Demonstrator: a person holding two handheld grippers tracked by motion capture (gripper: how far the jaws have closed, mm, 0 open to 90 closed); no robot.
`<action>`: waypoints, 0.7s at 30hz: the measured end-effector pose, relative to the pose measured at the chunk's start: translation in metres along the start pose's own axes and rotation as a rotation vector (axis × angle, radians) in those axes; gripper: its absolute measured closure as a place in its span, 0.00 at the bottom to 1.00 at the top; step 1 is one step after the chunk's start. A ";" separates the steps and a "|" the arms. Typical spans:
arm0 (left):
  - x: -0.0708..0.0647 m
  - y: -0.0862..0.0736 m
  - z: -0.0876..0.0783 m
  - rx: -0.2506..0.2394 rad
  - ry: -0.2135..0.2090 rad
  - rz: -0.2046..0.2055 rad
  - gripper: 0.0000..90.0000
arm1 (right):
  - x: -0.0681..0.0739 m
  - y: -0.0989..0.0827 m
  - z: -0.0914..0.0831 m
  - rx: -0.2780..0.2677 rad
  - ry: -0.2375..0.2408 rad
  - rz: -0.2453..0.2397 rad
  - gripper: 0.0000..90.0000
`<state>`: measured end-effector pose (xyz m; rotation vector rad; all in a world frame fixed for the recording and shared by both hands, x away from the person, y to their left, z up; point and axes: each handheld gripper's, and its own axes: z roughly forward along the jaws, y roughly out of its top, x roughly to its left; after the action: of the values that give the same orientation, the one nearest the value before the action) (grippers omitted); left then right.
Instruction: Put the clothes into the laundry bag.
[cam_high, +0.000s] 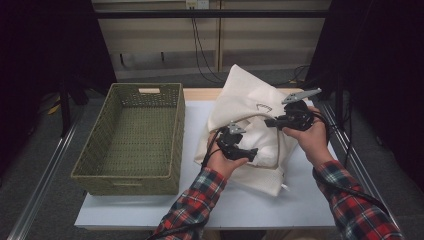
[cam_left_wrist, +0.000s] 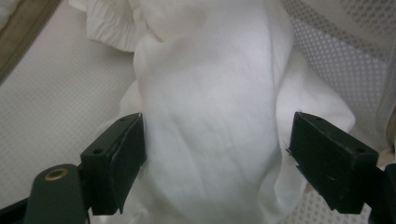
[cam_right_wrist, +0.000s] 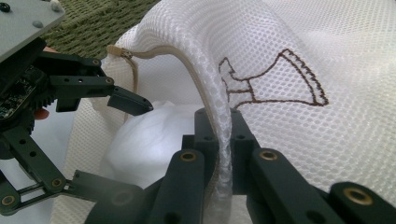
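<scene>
A white mesh laundry bag (cam_high: 245, 97) lies on the table to the right of the basket, its mouth lifted. My right gripper (cam_high: 272, 121) is shut on the bag's beige zip rim (cam_right_wrist: 196, 70) and holds it up; in the right gripper view the mesh runs between its jaws (cam_right_wrist: 219, 126). A soft white cloth (cam_left_wrist: 210, 93) sits inside the bag (cam_left_wrist: 327, 60). My left gripper (cam_left_wrist: 217, 158) is open with that cloth bulging between its jaws, the pads wide apart. The left gripper (cam_right_wrist: 135, 149) also appears at the bag's mouth in the right gripper view.
An empty green woven basket (cam_high: 178, 131) stands at the left of the white table (cam_high: 200, 200). A brown stitched mark (cam_right_wrist: 280, 84) is on the mesh. Dark curtains and cables lie beyond the table's far edge.
</scene>
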<state>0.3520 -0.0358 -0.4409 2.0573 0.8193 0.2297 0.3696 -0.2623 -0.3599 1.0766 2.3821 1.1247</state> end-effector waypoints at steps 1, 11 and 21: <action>0.001 -0.002 -0.001 -0.004 0.000 -0.003 0.20 | 0.000 0.000 0.000 0.001 0.002 0.000 0.96; 0.002 -0.019 0.003 0.052 -0.047 -0.015 0.32 | 0.002 0.002 0.002 0.004 0.011 -0.001 0.96; -0.008 -0.031 0.027 0.107 -0.078 0.012 0.53 | 0.000 -0.004 0.004 0.006 0.024 0.005 0.96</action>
<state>0.3434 -0.0470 -0.4802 2.1570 0.7868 0.1134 0.3691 -0.2618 -0.3654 1.0768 2.4045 1.1391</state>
